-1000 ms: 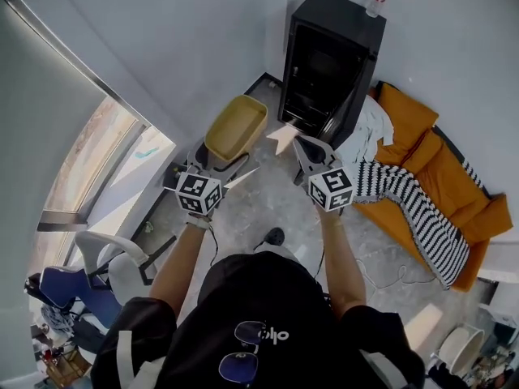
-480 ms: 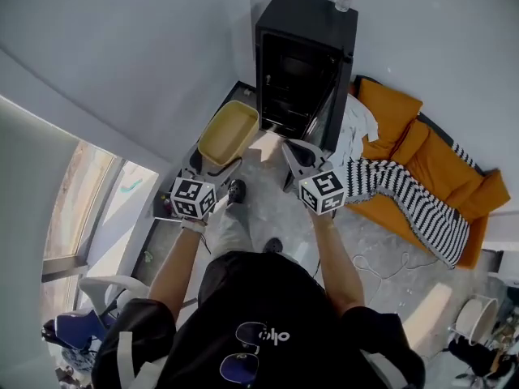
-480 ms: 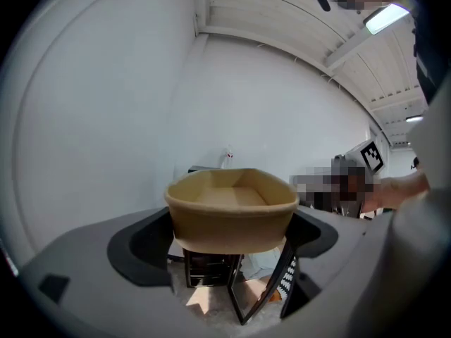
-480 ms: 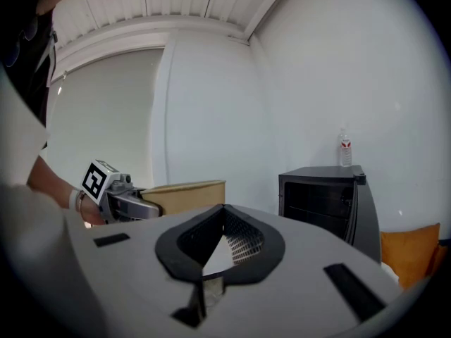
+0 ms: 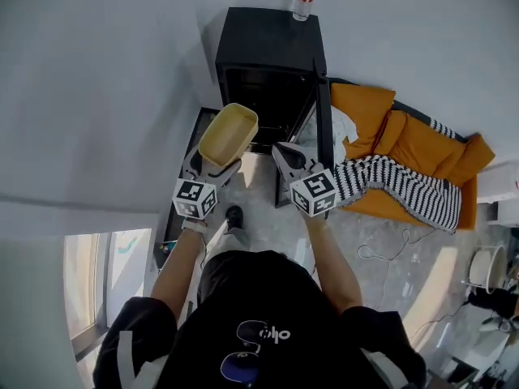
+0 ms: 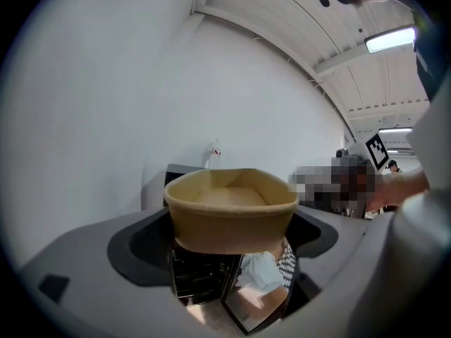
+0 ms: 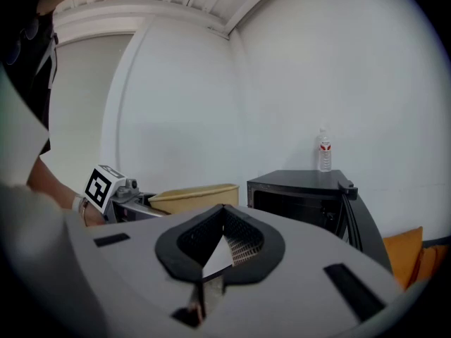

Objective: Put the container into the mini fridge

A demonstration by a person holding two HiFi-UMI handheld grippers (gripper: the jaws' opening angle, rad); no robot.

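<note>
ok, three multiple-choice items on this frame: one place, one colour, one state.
1. Where is the bottle? A on top of the mini fridge; B on the floor; C inside it.
2. Colour of the container? A blue; B tan; C black.
3. The fridge door is: A shut; B open; C missing.

1 A: it stands upright on the black top.
2 B: tan walls show in the left gripper.
3 B: it is swung out, the interior showing.

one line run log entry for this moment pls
stage: pre-insert | left tongs: shut on tan container | right tongs: shut, empty | mini fridge: door open, tan container not yet inside
</note>
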